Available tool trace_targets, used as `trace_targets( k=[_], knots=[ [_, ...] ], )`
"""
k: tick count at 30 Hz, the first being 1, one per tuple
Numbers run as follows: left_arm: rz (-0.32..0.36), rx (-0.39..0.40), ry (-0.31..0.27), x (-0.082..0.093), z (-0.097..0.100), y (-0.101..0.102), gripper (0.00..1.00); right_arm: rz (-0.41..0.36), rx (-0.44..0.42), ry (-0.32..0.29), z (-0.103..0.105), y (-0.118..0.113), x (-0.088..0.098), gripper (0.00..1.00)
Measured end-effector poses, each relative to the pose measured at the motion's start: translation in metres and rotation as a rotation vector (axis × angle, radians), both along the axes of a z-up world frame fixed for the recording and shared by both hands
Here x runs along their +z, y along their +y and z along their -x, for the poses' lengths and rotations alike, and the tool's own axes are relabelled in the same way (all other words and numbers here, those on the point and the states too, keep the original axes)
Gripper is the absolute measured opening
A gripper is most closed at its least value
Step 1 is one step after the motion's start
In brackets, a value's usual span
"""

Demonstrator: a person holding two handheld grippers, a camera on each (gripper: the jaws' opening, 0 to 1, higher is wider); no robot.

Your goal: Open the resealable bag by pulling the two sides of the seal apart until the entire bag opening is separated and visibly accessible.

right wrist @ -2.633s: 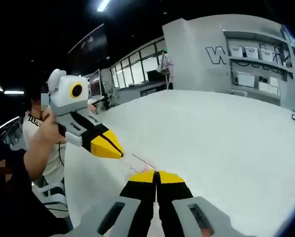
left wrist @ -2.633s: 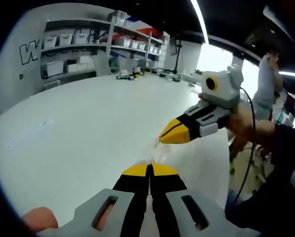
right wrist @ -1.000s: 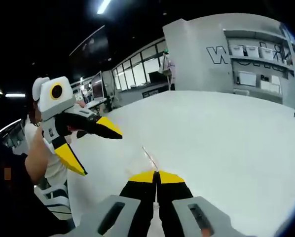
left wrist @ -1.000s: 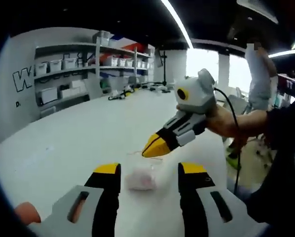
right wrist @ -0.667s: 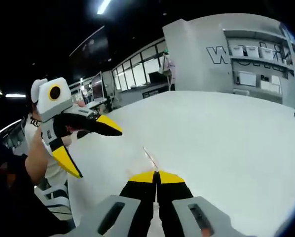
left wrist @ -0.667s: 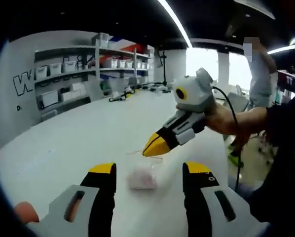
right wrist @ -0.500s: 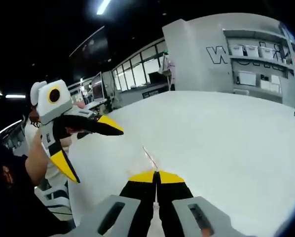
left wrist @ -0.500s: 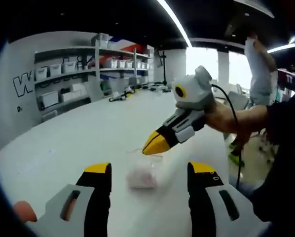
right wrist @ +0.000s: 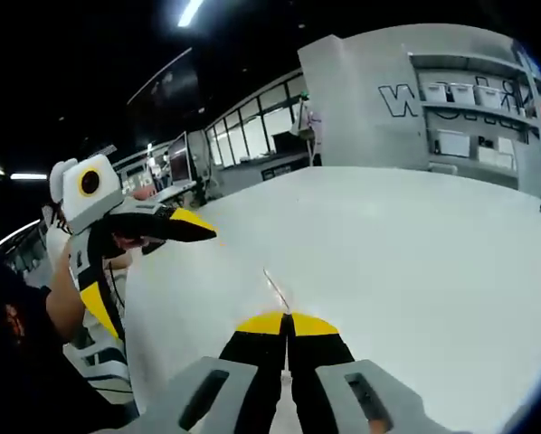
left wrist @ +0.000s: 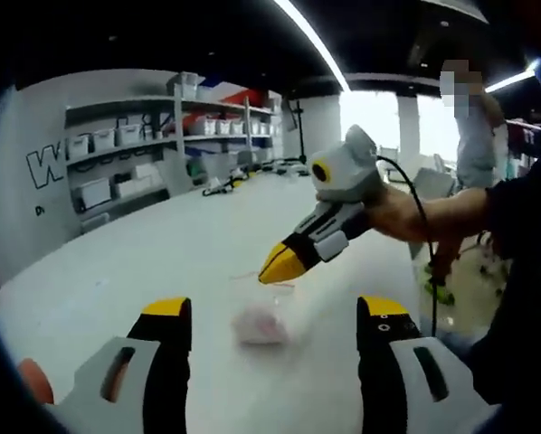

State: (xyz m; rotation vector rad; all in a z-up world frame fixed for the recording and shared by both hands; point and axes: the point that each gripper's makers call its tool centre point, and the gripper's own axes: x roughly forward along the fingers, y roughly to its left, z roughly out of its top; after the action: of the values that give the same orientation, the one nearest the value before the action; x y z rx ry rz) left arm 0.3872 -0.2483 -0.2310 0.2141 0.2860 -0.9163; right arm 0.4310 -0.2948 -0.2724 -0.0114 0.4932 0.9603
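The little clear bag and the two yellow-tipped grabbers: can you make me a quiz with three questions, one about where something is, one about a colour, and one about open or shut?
1. Where is the bag?
A. Hanging from the right gripper's tips above the white table
B. On a shelf
C. On the floor

2. What colour are the gripper tips?
A. Red
B. Yellow
C. Green

3. How is the left gripper?
A. Shut on the bag
B. Shut on nothing
C. Wide open

Answers:
1. A: in the left gripper view the bag's top edge meets the right gripper and its body hangs over the table.
2. B: both grippers end in yellow tips in the two views.
3. C: its jaws stand far apart on either side of the bag, and the right gripper view shows them spread as well.
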Motion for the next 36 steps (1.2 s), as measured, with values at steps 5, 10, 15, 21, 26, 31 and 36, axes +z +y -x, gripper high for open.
trace_targets(
  k=[5,10,15,21,26,31,36],
  knots=[
    [-0.003,0.003,-0.024,-0.002,0.003,0.003,0.85,-0.003,0.0,0.003,0.001,0.001,0.0,0.0],
    [0.009,0.008,-0.035,-0.004,0.005,0.006,0.9,-0.002,-0.001,0.004,0.002,0.001,0.0,0.0],
    [0.016,0.016,-0.049,-0.006,0.005,0.01,0.94,-0.005,-0.003,0.008,0.002,0.0,0.0,0.0],
    [0.052,0.024,-0.052,-0.01,0.007,0.015,0.99,-0.008,-0.005,0.009,0.002,0.001,0.0,0.0],
    [0.048,0.052,-0.017,-0.022,0.003,0.026,1.0,-0.012,-0.003,0.01,0.003,0.002,0.0,0.0],
    [0.055,0.062,-0.022,-0.022,0.003,0.03,1.0,-0.013,-0.003,0.011,0.004,0.003,0.0,0.0],
    [0.057,0.07,-0.016,-0.026,0.004,0.032,1.0,-0.014,-0.005,0.014,0.004,0.002,-0.001,0.0]
  ],
)
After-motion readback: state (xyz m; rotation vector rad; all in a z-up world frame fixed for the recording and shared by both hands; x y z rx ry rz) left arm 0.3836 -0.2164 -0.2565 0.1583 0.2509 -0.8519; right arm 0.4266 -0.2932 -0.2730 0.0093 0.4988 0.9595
